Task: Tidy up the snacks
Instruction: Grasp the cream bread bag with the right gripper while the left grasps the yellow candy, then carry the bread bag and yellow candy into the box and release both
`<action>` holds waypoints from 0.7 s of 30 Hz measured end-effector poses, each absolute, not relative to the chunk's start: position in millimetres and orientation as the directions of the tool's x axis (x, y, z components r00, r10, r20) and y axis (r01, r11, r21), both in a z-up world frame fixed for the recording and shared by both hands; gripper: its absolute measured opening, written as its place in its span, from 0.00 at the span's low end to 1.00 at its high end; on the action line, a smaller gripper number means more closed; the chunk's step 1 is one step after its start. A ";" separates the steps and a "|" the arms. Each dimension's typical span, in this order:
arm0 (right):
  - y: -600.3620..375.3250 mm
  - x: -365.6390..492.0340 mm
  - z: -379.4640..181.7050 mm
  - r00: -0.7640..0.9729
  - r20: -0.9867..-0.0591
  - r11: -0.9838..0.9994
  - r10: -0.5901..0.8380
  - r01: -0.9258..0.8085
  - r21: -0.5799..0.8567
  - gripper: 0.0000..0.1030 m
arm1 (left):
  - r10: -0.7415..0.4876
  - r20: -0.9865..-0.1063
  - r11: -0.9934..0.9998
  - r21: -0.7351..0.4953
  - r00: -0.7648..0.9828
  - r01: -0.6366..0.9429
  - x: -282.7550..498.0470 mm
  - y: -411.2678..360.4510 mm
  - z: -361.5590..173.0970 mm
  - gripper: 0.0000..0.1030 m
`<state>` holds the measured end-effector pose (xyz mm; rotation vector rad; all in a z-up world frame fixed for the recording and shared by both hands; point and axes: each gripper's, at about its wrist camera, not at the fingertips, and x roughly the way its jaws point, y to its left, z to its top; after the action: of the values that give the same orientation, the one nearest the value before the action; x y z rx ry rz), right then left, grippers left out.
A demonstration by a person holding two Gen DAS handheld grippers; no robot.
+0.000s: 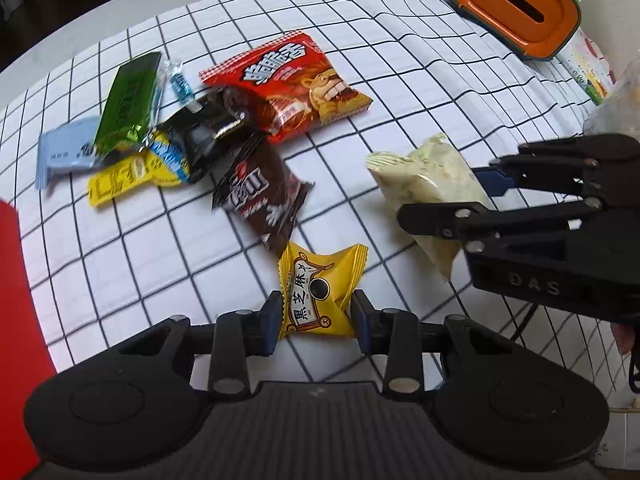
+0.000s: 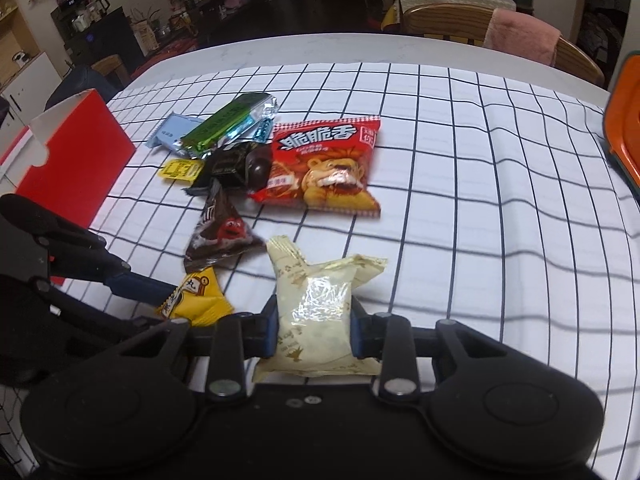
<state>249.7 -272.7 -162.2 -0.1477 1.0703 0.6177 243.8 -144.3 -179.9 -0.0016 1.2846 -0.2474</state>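
Note:
My left gripper (image 1: 316, 320) is shut on a yellow snack packet (image 1: 320, 288), which also shows in the right wrist view (image 2: 196, 300). My right gripper (image 2: 314, 328) is shut on a cream snack packet (image 2: 320, 308); it also shows in the left wrist view (image 1: 424, 184). On the checked cloth lie a brown M&M's bag (image 1: 260, 196), a red lion snack bag (image 1: 296, 84), a green packet (image 1: 128, 100), a light blue packet (image 1: 64, 152), a yellow wrapper (image 1: 132, 176) and a black packet (image 1: 208, 132).
A red box (image 2: 76, 160) stands at the left of the table. An orange tissue-box lid (image 1: 516, 4) sits at the far right. The white checked tablecloth (image 2: 480, 200) stretches to the right. Chairs stand beyond the table's far edge.

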 end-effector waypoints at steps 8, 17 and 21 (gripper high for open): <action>-268.9 214.2 -143.6 0.354 -0.846 0.843 0.398 -0.505 0.185 0.31 | -0.211 -0.936 0.971 -0.166 0.282 0.173 217.6 -127.5 -165.1 0.34; -250.7 174.5 -115.3 0.384 -0.833 0.856 0.398 -0.482 0.187 0.31 | -0.229 -0.922 0.970 -0.189 0.313 0.153 184.7 -93.1 -138.5 0.34; -234.4 158.0 -98.4 0.400 -0.823 0.855 0.404 -0.485 0.184 0.31 | -0.221 -0.913 0.972 -0.177 0.344 0.154 170.7 -75.1 -119.3 0.34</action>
<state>158.0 -234.4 -98.4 -0.0897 1.0143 0.5631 170.7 -75.1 -119.3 -0.0635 1.1949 -0.2432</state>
